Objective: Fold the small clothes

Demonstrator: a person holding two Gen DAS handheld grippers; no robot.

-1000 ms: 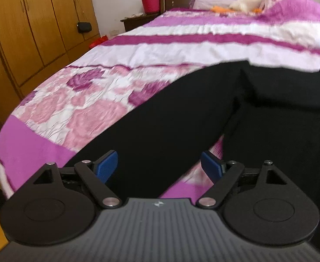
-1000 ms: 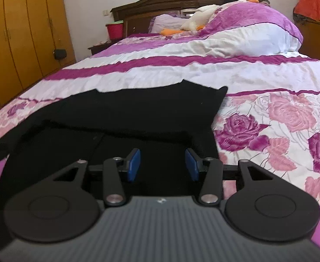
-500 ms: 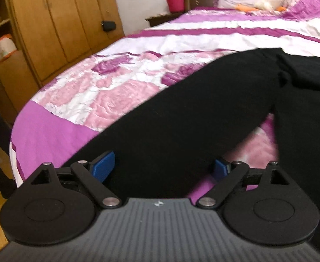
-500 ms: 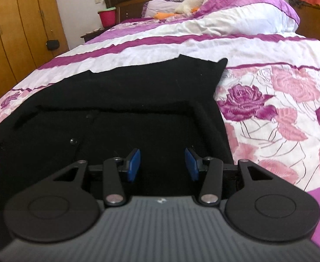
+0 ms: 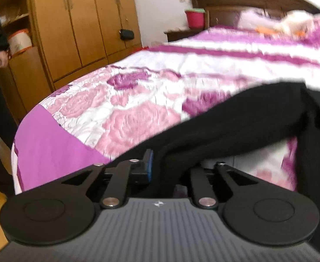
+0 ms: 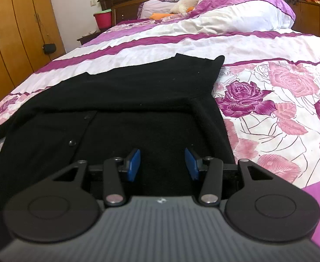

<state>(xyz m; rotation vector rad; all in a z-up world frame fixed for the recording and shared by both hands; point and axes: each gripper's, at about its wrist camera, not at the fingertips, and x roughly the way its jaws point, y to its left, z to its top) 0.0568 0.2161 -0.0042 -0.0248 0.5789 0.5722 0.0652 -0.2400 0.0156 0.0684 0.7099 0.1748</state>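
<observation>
While the black cardigan [image 6: 120,100] lies spread on the bed [image 6: 258,43] toward its foot edge, its upper part is folded across the body and one sleeve [image 5: 236,126] runs out toward the wardrobe-side edge. Your left gripper [image 5: 170,166] has that sleeve bunched between its fingers; the blue pad [image 5: 149,163] on one side presses the cloth, the other pad is hidden, so the fingers appear clamped on it, though blur limits certainty. Your right gripper [image 6: 162,163] hovers over the cardigan's lower body, fingers apart, nothing between them. Beyond stand the wardrobe [image 5: 83,21], a red bucket [image 6: 103,18] and pillows [image 6: 242,6] at the headboard.
</observation>
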